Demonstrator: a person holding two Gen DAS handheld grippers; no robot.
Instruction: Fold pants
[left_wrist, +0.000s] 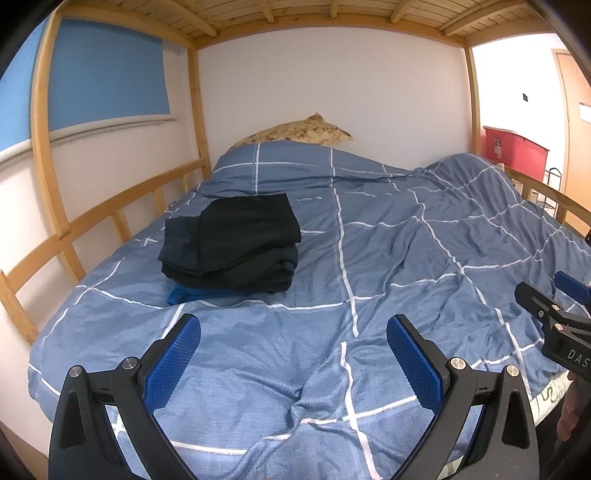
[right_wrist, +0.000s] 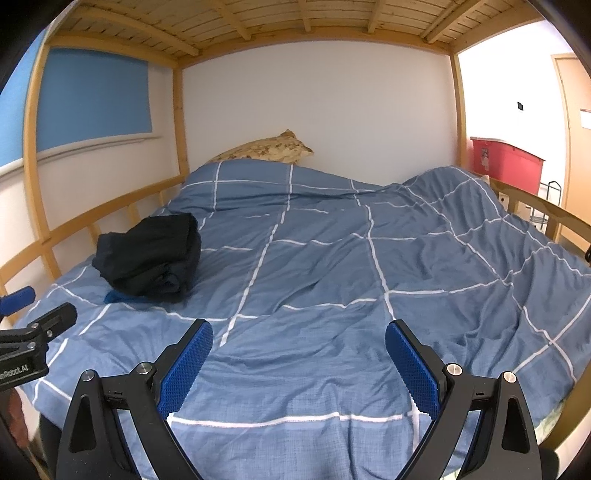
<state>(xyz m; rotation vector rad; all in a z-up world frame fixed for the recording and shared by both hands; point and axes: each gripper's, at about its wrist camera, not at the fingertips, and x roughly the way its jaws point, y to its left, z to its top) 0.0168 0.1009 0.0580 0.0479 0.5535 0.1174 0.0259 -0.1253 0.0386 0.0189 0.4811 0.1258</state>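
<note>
Over on the left we see the wooden bed rail (left_wrist: 110, 218) running along the wall, and just inside it sits the folded pants stack (left_wrist: 236, 243), dark garments piled square on the blue checked duvet (left_wrist: 388, 258), with a sliver of blue cloth (left_wrist: 192, 294) peeking out underneath at the near edge. We read that spot as a put-away corner: tucked to the side so the middle of the bed is free as a working surface. Nothing unfolded shows on the duvet in either view, so we judge that this fold is done and that both tools are between garments. Moving across, our left hand-held gripper (left_wrist: 293, 354) hangs low over the near part of the duvet, its blue pads wide apart and nothing between them, aimed up the bed. Up at the head, a patterned pillow (left_wrist: 295, 133) leans against the white wall. Further right, the right hand-held gripper (right_wrist: 299, 360) matches it, fingers spread and empty, level over the wrinkled cover. At the far right the duvet bunches into a ridge near the rail, and beyond it a red storage bin (right_wrist: 506, 166) stands by the door.
</note>
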